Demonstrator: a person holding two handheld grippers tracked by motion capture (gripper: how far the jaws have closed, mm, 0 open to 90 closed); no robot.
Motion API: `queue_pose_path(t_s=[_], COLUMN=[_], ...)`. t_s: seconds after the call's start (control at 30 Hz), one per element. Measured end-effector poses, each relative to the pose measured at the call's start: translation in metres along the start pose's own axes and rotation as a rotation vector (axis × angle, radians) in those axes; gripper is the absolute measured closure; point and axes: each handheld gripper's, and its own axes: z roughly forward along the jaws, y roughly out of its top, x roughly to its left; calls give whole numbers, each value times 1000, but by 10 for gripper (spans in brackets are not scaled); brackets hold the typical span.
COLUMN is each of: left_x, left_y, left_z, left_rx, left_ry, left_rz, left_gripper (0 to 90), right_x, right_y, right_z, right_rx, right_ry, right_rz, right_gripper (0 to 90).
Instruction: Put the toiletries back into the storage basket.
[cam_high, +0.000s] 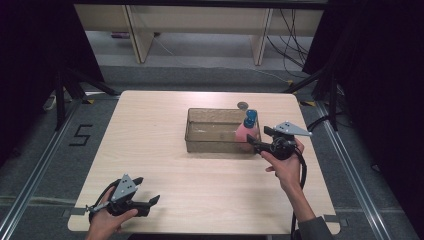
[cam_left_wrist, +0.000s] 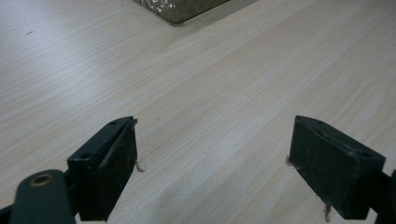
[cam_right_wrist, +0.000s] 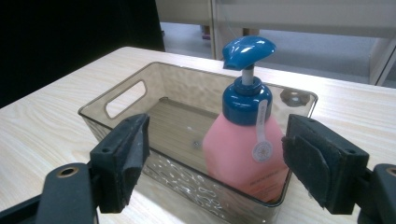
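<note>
pale wood-grain table (cam_high: 165, 165), matt; translucent smoky plastic bin (cam_right_wrist: 154, 88); glossy pump bottle (cam_right_wrist: 243, 140).

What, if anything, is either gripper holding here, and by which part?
Nothing is held. The left gripper is open over bare table. The right gripper is open just outside the bin; the pink pump bottle stands inside, ungripped.

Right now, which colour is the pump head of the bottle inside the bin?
Blue, on the pink bottle; the pump head shows best in the right gripper view.
</note>
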Motion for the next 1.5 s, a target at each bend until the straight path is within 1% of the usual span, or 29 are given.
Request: queue_pose_path(t_s=[0.03, 0.07, 0.17, 0.23, 0.27, 0.33, 0.37, 0.43, 0.5, 0.53, 0.6, 0.63, 0.67, 0.73, 0.77, 0.8, 0.9, 0.93, 0.97, 1.0, 1.1, 1.13, 1.17, 1.23, 1.27, 1.3, 1.37, 1.43, 1.5], left_x=[0, 0, 0, 0, 0, 0, 0, 0, 1, 1, 0, 0, 0, 1, 1, 1, 0, 1, 1, 1, 2, 1, 0, 1, 1, 1, 0, 1, 1], left_y=[0, 0, 0, 0, 0, 0, 0, 0, 0, 0, 0, 0, 0, 0, 0, 0, 0, 0, 0, 0, 1, 0, 0, 0, 0, 0, 0, 0, 0], left_z=[0, 0, 0, 0, 0, 0, 0, 0, -1, 0, 0, 0, 0, 0, 0, 0, 0, 0, 0, -1, -1, -1, 0, 0, 0, 0, 0, 0, 0], left_rx=[0, -2, 0, -2, -2, 4, 3, 5, 14, 13, 5, 0, 0, 5, 5, 4, -1, -2, -2, 5, 4, 4, 5, 5, 3, 6, 5, 4, 5], left_ry=[0, 1, 1, 1, 0, 0, 0, 0, 2, 2, 2, 1, 1, 2, 3, 2, 1, 1, 1, 7, 3, 5, 6, 4, 3, 5, 3, 5, 5], left_rz=[0, -1, 1, -1, 0, 2, 2, 4, 13, 11, 2, -1, -2, 1, -1, 2, -3, -3, -3, 2, 2, -1, -11, -2, -6, -2, -4, -2, -3], left_gripper=[149, 148, 149, 149, 148, 149, 149, 149, 149, 149, 149, 149, 149, 149, 149, 149, 149, 149, 149, 149, 149, 149, 149, 149, 149, 149, 149, 149, 149], right_x=[0, -2, 0, 0, 3, 1, 4, 3, 6, 4, 6, 8, 7, 8, 10, 9, 12, 10, 11, 13, 13, 15, 14, 14, 18, 16, 16, 18, 18], right_y=[0, -1, -2, -3, -4, -4, -5, -6, -8, -8, -9, -10, -11, -12, -13, -13, -15, -16, -16, -17, -17, -19, -19, -19, -21, -21, -22, -24, -25], right_z=[0, 1, -1, -2, -3, -4, -4, -5, -5, -5, -5, -6, -6, -6, -7, -5, -7, -7, -8, -9, -10, -10, -10, -10, -12, -10, -11, -12, -12], right_rx=[0, -9, -12, -17, -14, -14, -14, -15, -13, -14, -13, -1, -9, -3, 3, -13, 0, -10, -6, 3, 4, -7, -8, -11, 5, -7, -5, -2, -2], right_ry=[0, 7, 17, 6, 16, 9, 16, 17, 21, 27, 28, 33, 30, 16, 28, 38, 36, 35, 35, 36, 35, 44, 47, 42, 57, 60, 51, 67, 63], right_rz=[0, -35, -29, -44, -5, -31, -1, -25, -5, -28, -29, 1, -27, -38, -6, -24, 5, -27, -25, 7, -17, 0, -10, -21, 28, -8, -21, 5, -20], right_gripper=[236, 232, 220, 220, 220, 219, 218, 218, 216, 216, 213, 211, 206, 188, 185, 179, 156, 156, 156, 155, 155, 155, 155, 155, 155, 155, 155, 156, 156])
